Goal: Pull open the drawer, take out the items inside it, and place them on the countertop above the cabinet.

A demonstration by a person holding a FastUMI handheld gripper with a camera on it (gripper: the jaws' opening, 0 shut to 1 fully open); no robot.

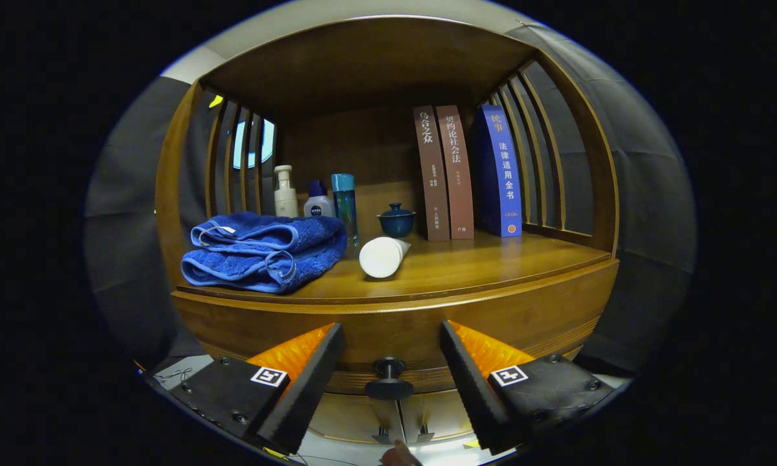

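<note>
Three books (469, 171) stand upright well beyond my fingers (391, 378), two brown and one blue, leaning lightly toward the slatted right wall of the cabinet. On the tabletop (492, 262) above the drawer I also see a folded blue towel (262, 249) ahead and to the left of the left finger, with a white pump bottle (285, 192), a small white bottle with a blue cap (317, 199) and a tall teal bottle (345, 204) lined up behind it. A white tube (383, 256) lies on its side just right of the towel, its round end facing me, and a small dark blue lidded cup (396, 220) sits behind that. The stretch of tabletop between the tube and the books is bare wood, running out to the curved front edge. Below that edge is the drawer (401, 323) front, closed as far as I can tell, and its dark knob (388, 378) sits right between my fingers, slightly ahead of their tips. The fingers are spread wide, gripping nothing, one on each side of the knob with a clear gap to it on both sides. They point level at the drawer front, from just below tabletop height. What lies inside the drawer I cannot tell.
</note>
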